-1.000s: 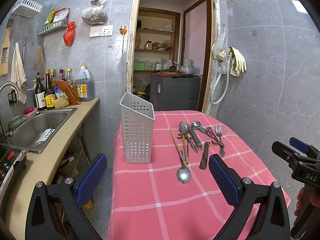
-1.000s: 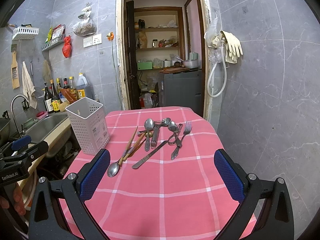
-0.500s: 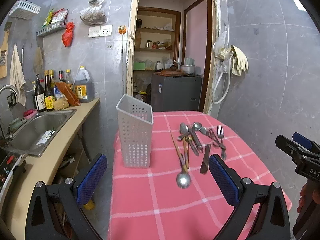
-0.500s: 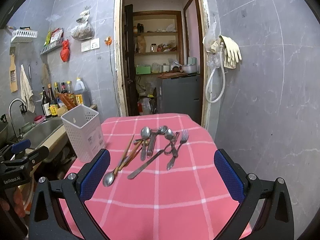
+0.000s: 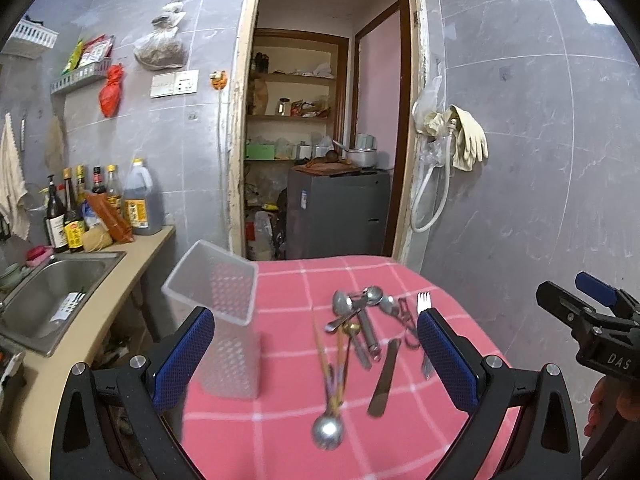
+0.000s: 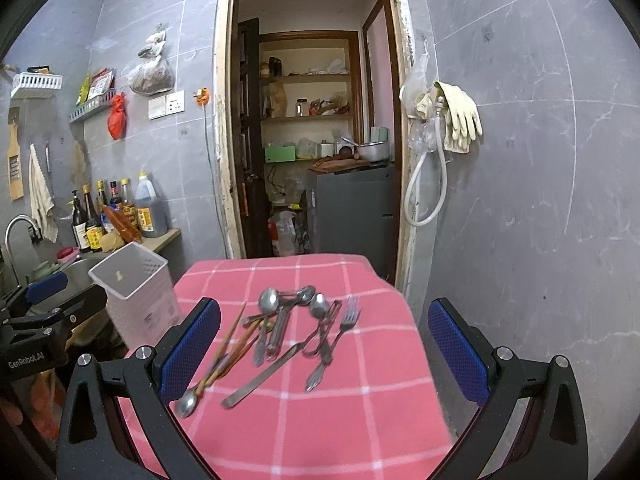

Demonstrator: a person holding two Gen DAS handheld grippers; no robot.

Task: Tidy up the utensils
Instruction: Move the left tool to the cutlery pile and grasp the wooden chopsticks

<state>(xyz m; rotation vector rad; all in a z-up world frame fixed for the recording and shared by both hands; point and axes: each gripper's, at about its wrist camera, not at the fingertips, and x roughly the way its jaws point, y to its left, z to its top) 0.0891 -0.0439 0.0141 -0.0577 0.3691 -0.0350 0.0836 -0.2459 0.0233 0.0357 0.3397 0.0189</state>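
A heap of utensils (image 5: 360,336) (image 6: 280,332) lies on the pink checked tablecloth (image 5: 280,432) (image 6: 340,420): spoons, a fork (image 6: 336,344), a flat knife (image 6: 262,376) and wooden chopsticks (image 6: 230,344). A white perforated holder (image 5: 224,312) (image 6: 136,300) stands upright at the table's left side. My left gripper (image 5: 316,356) hovers open above the table's near part, with the holder by its left finger. My right gripper (image 6: 324,348) is open too, held over the utensils with nothing between its fingers. The right tool (image 5: 592,332) shows in the left wrist view.
A counter with a steel sink (image 5: 52,300) and several bottles (image 5: 80,216) runs along the left. Behind the table an open doorway shows shelves and a grey cabinet (image 5: 336,216). A grey tiled wall with hung gloves (image 5: 464,140) closes the right side.
Both grippers have tilted and moved closer over the table, so holder and utensils sit lower and nearer in both views. Both stay open; nothing on the table has moved.
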